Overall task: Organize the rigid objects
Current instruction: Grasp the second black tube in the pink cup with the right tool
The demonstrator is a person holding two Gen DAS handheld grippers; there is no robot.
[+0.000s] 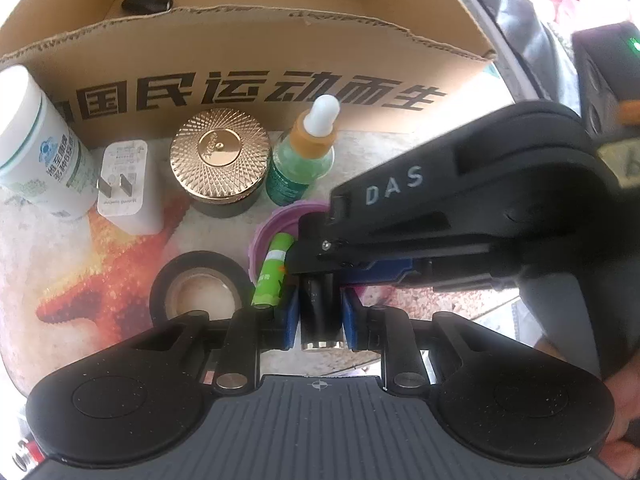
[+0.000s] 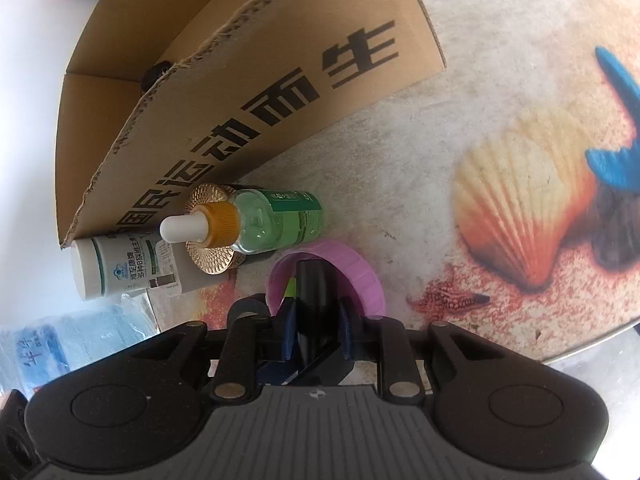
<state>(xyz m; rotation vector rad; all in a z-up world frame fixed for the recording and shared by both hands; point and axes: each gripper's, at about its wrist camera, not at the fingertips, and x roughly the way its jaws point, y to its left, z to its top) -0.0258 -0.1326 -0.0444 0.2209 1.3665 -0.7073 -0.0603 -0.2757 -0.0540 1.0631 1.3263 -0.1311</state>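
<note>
- The left gripper [image 1: 320, 320] has its blue pads [image 1: 291, 320] squeezed on a black tube with a shiny metal end [image 1: 320, 322]. The right gripper [image 1: 316, 248] comes in from the side and, in its own view, its jaws are tight on the same black tube. If the two hands pull different ways, the tube could twist loose or snap out of one grip.
- A green stick with a white band [image 1: 270, 276] leans just beside the left pad. A small bump could knock it over.
- The green stick sits in a pink round plastic cup [image 2: 352, 276]. The cup looks light, so a push from either gripper could tip it and spill it.
- A black roll of tape [image 1: 200, 284] lies flat near the cup. It could get shoved aside.
- Farther back stand a clear green dropper bottle with an orange collar [image 1: 304, 156], a jar with a gold patterned lid [image 1: 219, 160], a white plug adapter [image 1: 126, 184] and a white tub with a green label [image 1: 38, 140]. The tall bottle could fall if an arm swings wide.
- The brown cardboard box [image 1: 256, 68] is behind them, with one dark thing [image 1: 146, 3] inside. A lift that is too low could catch its torn front edge.
</note>
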